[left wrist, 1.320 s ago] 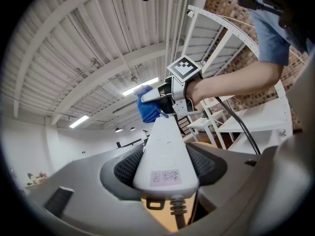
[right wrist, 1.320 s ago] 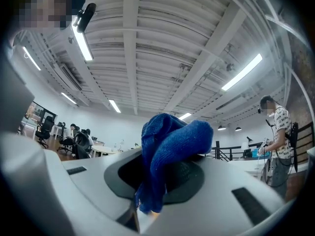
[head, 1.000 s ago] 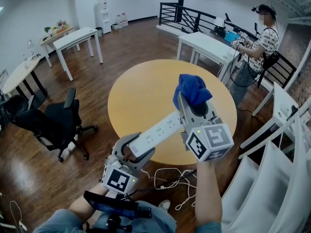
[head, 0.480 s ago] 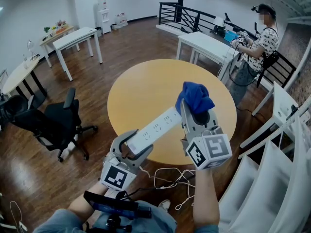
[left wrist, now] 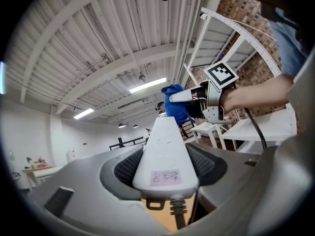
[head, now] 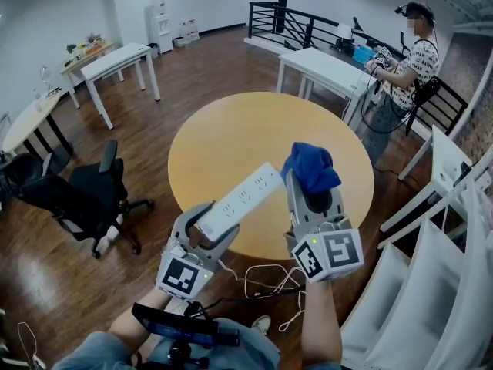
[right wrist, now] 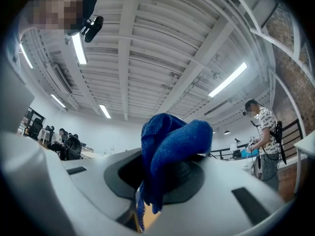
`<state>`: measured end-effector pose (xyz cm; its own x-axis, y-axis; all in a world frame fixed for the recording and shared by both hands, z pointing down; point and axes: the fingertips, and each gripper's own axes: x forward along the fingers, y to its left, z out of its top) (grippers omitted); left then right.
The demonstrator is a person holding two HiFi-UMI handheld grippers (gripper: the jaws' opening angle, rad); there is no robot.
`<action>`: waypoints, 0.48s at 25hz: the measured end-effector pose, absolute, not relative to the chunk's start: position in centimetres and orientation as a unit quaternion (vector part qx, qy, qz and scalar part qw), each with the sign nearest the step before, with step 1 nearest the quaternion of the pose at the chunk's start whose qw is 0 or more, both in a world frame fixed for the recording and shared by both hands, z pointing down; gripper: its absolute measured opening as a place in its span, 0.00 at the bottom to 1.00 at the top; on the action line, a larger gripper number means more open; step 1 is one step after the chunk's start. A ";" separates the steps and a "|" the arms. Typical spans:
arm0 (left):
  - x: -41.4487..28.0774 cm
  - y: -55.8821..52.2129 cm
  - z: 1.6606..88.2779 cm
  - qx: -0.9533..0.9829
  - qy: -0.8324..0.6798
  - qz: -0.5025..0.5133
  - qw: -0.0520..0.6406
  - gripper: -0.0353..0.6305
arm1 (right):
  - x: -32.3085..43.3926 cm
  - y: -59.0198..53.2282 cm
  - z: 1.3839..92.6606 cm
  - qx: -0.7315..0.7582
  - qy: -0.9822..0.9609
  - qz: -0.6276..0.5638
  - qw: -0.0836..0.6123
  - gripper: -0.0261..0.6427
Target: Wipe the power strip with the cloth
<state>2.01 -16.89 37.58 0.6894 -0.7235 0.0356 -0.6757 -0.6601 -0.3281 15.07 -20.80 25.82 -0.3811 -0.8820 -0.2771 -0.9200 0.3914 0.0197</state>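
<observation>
A long white power strip [head: 239, 200] is held in the air above the round yellow table [head: 231, 137], tilted up toward the right. My left gripper [head: 202, 236] is shut on its lower, cord end; the strip [left wrist: 165, 154] fills the middle of the left gripper view. My right gripper [head: 308, 177] is shut on a bunched blue cloth [head: 310, 166], which stands just right of the strip's upper end, a small gap apart. In the right gripper view the cloth [right wrist: 170, 154] bulges up between the jaws. The left gripper view also shows the right gripper [left wrist: 183, 102] with the cloth [left wrist: 176, 102] beyond the strip's tip.
The strip's white cord [head: 266, 280] loops on the floor below the table edge. A black office chair [head: 85, 195] stands at the left. White tables [head: 327, 72] and a railing [head: 308, 23] lie beyond, where a person [head: 400, 75] stands. White shelving [head: 443, 230] is at the right.
The cloth in my right gripper has slid off the strip's upper end and come back toward me to the right. The left gripper has tilted the strip slightly and drawn it nearer.
</observation>
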 end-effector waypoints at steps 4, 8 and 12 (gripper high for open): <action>1.8 -17.1 37.5 -0.908 0.386 -0.080 0.143 0.48 | 15.2 -20.5 26.3 -0.549 0.824 0.081 0.111 0.16; 1.6 -17.3 37.4 -0.907 0.389 -0.077 0.139 0.48 | 15.0 -20.1 26.6 -0.550 0.824 0.078 0.113 0.16; 1.6 -17.5 37.2 -0.907 0.393 -0.073 0.135 0.48 | 14.2 -19.4 27.4 -0.543 0.829 0.073 0.111 0.16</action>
